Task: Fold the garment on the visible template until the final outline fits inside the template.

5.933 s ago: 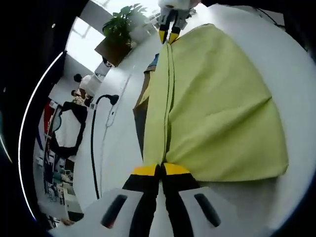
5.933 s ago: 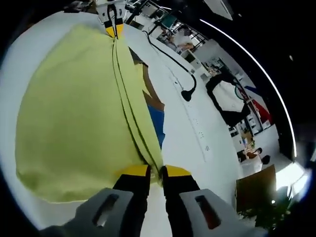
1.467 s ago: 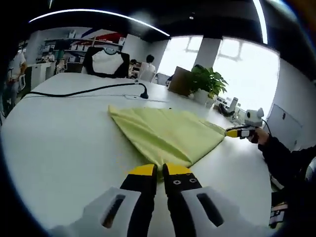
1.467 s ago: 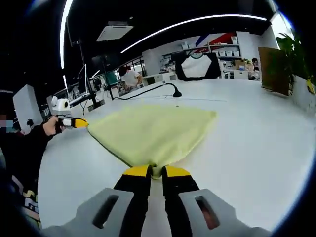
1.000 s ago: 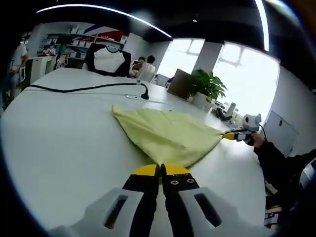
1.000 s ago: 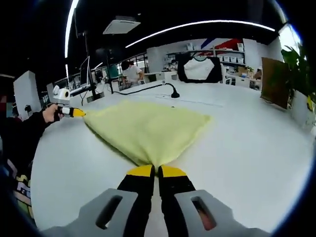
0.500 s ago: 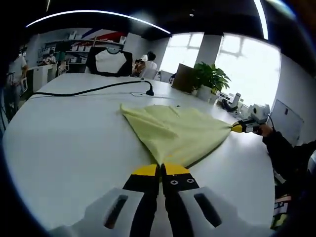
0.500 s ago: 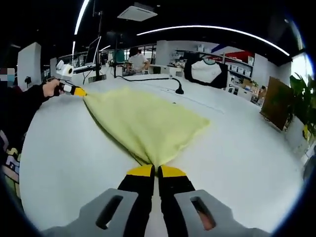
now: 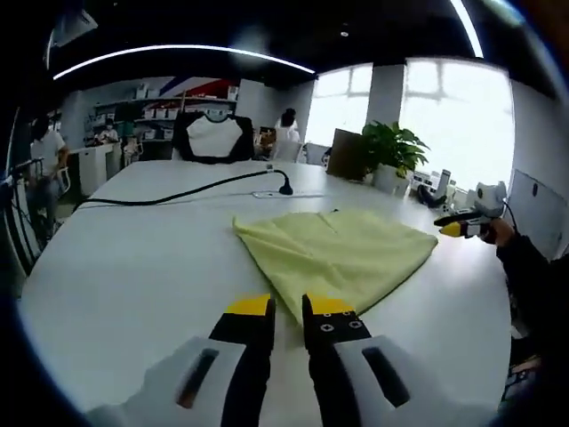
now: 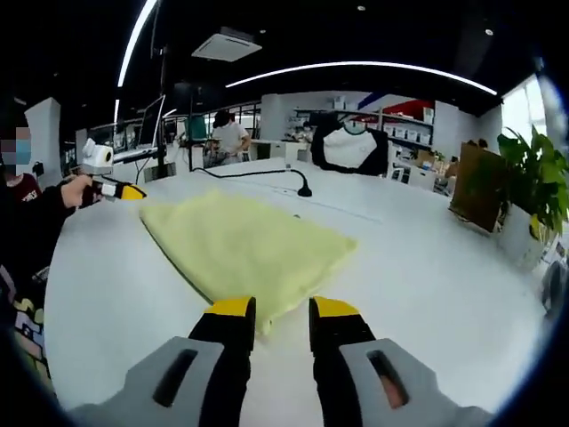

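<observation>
A yellow-green garment (image 9: 342,256) lies folded flat on the white table (image 9: 116,258). My left gripper (image 9: 289,310) stands open just short of the cloth's near corner, with nothing between its yellow-tipped jaws. In the right gripper view the same garment (image 10: 240,245) spreads ahead, and my right gripper (image 10: 283,311) is open with the cloth's near corner lying just beyond the gap. The right gripper (image 9: 460,226) also appears at the far right of the left gripper view, held off the cloth's far corner. The left gripper (image 10: 116,189) appears at the left of the right gripper view, in a sleeved hand.
A black cable with a plug (image 9: 206,185) runs across the table behind the garment, also as the cable (image 10: 267,173). A potted plant (image 9: 384,149) and a brown box stand at the far edge. People and a black-and-white shirt (image 10: 351,142) are in the background.
Both grippers, shut on opposite corners of the garment half a second ago, have opened and let go. The cloth now rests slack on the table, and both grippers have drawn back slightly.
</observation>
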Demonstrator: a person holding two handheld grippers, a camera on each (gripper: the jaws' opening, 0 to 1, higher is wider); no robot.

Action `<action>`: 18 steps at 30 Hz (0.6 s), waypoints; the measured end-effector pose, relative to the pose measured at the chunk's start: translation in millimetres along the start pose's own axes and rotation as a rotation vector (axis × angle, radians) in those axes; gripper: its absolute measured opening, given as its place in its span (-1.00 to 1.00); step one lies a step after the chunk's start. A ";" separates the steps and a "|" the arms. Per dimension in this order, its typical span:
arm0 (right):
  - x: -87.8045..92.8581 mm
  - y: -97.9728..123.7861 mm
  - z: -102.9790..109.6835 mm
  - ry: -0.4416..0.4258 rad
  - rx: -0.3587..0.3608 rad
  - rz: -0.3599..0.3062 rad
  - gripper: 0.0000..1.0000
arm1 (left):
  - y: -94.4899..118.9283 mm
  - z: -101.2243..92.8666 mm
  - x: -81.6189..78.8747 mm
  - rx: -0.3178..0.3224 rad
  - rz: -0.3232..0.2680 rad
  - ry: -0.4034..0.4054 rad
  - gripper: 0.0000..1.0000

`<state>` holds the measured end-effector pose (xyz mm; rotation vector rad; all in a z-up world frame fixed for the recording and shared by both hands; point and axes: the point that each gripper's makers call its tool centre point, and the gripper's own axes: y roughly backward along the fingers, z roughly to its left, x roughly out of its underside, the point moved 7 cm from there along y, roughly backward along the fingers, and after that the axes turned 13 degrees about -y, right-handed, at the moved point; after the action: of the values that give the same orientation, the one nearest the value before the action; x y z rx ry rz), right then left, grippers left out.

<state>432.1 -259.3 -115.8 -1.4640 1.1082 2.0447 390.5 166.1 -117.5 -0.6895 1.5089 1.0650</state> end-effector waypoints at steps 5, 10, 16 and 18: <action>-14.2 -25.9 35.5 -0.013 -0.045 -0.048 -0.61 | -19.5 -39.2 -20.8 0.084 -0.062 -0.016 -0.84; -17.9 -50.6 62.7 -0.028 -0.077 -0.031 -0.64 | -37.6 -62.7 -31.8 0.079 -0.081 -0.025 -0.88; -13.7 -69.0 81.4 -0.083 -0.074 -0.009 -0.70 | -59.9 -90.9 -28.0 0.080 -0.044 -0.083 -0.98; -13.3 -75.8 84.0 -0.076 -0.047 -0.003 -0.72 | -67.9 -98.2 -26.2 0.075 -0.042 -0.103 -0.98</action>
<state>439.0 -145.7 -120.1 -1.3969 1.0344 2.1187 411.9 45.9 -110.9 -0.6027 1.4325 0.9929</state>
